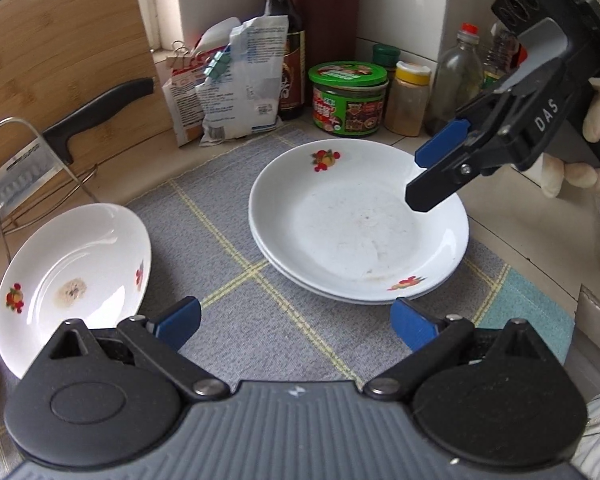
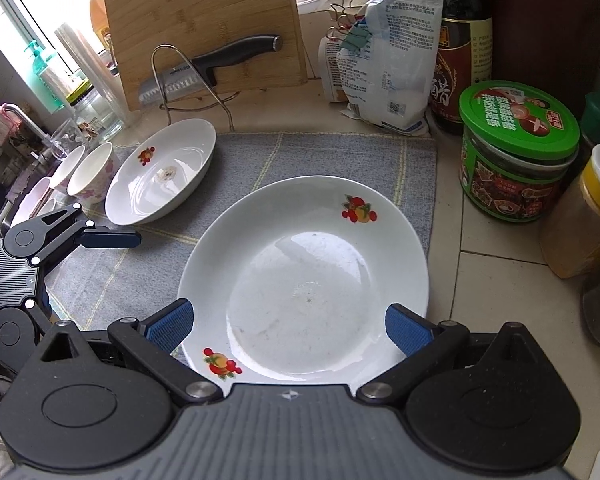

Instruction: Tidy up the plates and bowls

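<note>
At the left of the right wrist view, small floral bowls (image 2: 88, 172) stand beside a tilted single plate (image 2: 160, 172) whose raised side leans toward the bowls, with the left gripper (image 1: 296, 322) below it, its tongs spread apart and holding nothing. In the centre of the frame, the stacked plates (image 1: 358, 224) sit on the grey cloth (image 1: 228, 240). The right gripper (image 2: 288, 322) hangs over the stack, tongs apart and empty, with a green-lidded jar (image 2: 518, 152) at the right.
</note>
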`<state>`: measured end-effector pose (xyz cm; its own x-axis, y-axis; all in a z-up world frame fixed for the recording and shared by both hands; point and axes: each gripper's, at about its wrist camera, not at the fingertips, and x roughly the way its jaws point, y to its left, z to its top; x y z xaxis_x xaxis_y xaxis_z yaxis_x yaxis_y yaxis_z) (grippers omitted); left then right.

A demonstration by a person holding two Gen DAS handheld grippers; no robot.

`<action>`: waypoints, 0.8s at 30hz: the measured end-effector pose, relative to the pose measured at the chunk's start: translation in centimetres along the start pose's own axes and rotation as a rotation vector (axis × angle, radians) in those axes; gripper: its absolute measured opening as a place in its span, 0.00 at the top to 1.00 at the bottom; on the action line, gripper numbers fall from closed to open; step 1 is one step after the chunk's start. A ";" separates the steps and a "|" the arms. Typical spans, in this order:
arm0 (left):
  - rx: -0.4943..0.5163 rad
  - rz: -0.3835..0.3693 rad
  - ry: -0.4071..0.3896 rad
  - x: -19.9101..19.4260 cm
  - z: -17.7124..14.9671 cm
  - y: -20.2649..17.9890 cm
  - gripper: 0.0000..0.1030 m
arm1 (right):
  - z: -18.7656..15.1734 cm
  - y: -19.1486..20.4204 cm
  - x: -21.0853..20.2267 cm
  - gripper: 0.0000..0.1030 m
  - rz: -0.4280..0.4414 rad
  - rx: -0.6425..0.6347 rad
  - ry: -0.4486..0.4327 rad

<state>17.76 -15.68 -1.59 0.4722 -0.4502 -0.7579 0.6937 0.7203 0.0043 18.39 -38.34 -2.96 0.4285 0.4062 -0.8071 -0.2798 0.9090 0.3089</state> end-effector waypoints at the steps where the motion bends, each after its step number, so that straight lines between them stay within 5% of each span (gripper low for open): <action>1: -0.013 0.015 0.001 -0.2 -0.2 0.3 0.02 | 0.0 0.4 0.0 0.00 0.009 -0.014 -0.005; 16: -0.262 0.252 0.045 -1.7 -3.9 5.5 0.02 | 3.3 5.4 3.2 0.00 0.130 -0.164 0.016; 24: -0.283 0.316 0.043 -0.9 -5.8 7.9 0.02 | 4.5 7.8 6.0 0.00 0.131 -0.177 0.029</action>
<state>19.63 -6.52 -4.67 0.6104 -0.1665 -0.7744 0.3395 0.9383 0.0659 22.66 -28.33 -3.16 0.3541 0.5145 -0.7810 -0.4792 0.8169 0.3210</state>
